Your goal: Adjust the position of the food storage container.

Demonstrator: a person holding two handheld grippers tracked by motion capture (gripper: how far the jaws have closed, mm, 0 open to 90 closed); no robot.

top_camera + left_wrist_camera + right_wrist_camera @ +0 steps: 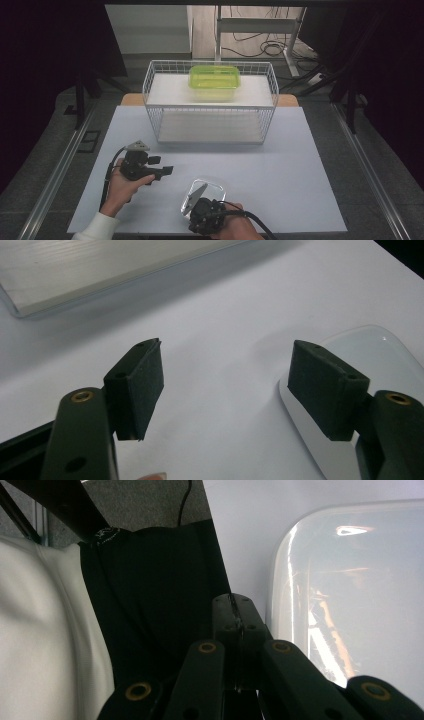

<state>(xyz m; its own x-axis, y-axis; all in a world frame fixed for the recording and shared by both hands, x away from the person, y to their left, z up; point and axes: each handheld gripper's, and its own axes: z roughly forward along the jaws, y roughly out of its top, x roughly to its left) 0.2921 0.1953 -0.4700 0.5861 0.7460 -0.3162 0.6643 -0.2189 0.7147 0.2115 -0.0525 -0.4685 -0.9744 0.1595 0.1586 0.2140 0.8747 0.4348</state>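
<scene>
A clear plastic container [212, 191] lies on the white table [280, 165] near its front edge. My right gripper [200, 201] sits right at the container's near left side, its grey plate over the container's corner. In the right gripper view its jaws [235, 611] are pressed together with nothing between them, and the clear container [350, 595] lies just to their right. My left gripper [161, 165] is held left of the container and points right. Its jaws [227, 365] stand open and empty over bare table, with the clear container [385, 352] behind the right pad.
A white wire basket [210, 102] with a shelf stands at the back middle of the table, and a green lidded box [214, 77] rests on that shelf. The basket's lower edge [100, 275] is in the left gripper view. A white sleeve [45, 630] lies left of the right jaws.
</scene>
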